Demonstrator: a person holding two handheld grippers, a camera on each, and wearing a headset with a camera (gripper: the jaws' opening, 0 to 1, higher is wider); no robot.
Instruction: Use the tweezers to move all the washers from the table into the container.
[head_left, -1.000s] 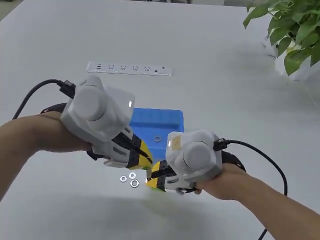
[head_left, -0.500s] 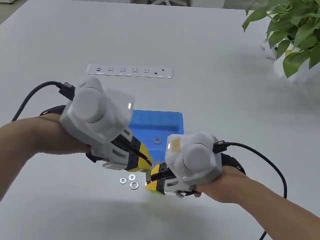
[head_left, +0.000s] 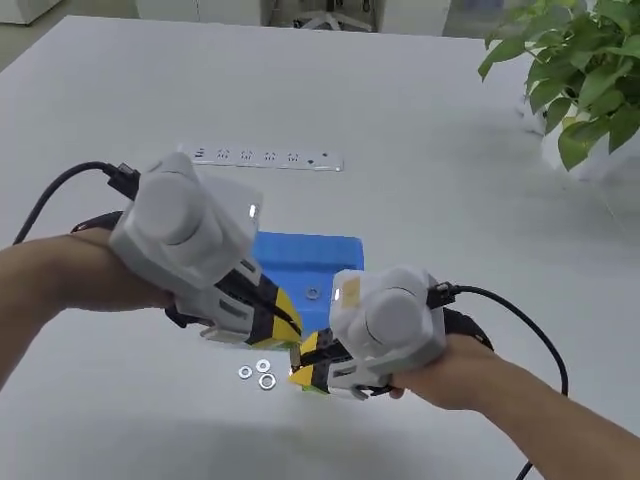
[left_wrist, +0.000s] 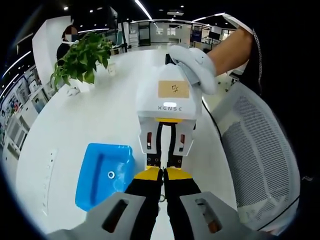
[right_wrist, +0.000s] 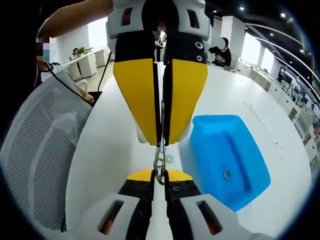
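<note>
The white table (head_left: 430, 140) lies open toward its far edge, with a potted plant (head_left: 585, 80) far right and a power strip (head_left: 262, 157) beyond the blue container (head_left: 310, 255). The left gripper (head_left: 285, 315) and right gripper (head_left: 303, 367) meet tip to tip at the container's near side, each pinching the thin tweezers (right_wrist: 159, 155). Three washers (head_left: 258, 373) lie on the table just left of those tips, and one washer (head_left: 313, 294) lies inside the container.
</note>
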